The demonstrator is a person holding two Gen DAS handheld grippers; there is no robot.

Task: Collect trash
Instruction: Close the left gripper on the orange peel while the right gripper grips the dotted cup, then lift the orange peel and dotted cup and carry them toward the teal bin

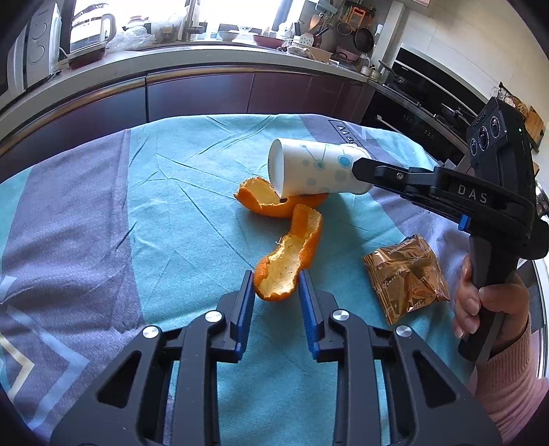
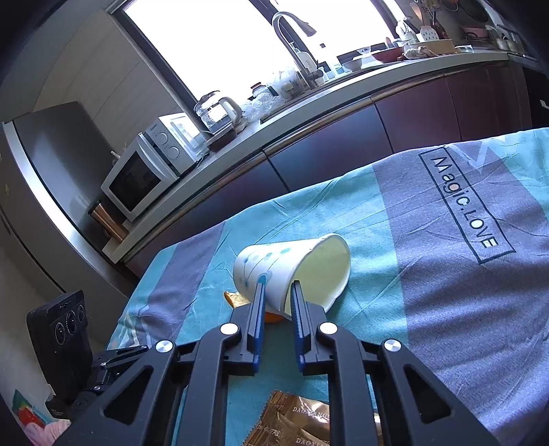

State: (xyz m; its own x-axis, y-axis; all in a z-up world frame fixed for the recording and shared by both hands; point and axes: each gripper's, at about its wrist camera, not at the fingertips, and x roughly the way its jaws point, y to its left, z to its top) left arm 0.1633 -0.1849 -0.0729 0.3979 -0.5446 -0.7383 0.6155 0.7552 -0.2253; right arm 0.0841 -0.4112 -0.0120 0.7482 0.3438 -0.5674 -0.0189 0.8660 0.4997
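A curled orange peel [image 1: 290, 255] lies on the teal and grey cloth. My left gripper [image 1: 276, 283] has its jaws on either side of the peel's near end, touching it. A second orange peel [image 1: 264, 199] lies just beyond, partly under a white paper cup [image 1: 317, 168] with blue dots. My right gripper [image 2: 278, 290] is shut on the cup's rim wall, one finger outside and one inside, and holds the cup [image 2: 291, 267] tipped on its side above the cloth. A gold snack wrapper [image 1: 406, 278] lies to the right; it also shows under the right gripper [image 2: 295, 422].
The cloth [image 1: 164, 223] covers a table whose far edge faces dark kitchen cabinets [image 1: 206, 92]. The counter behind holds a kettle [image 1: 91, 25], a microwave [image 2: 144, 175], a tap and dishes. The hand holding the right gripper [image 1: 480, 302] is at the table's right side.
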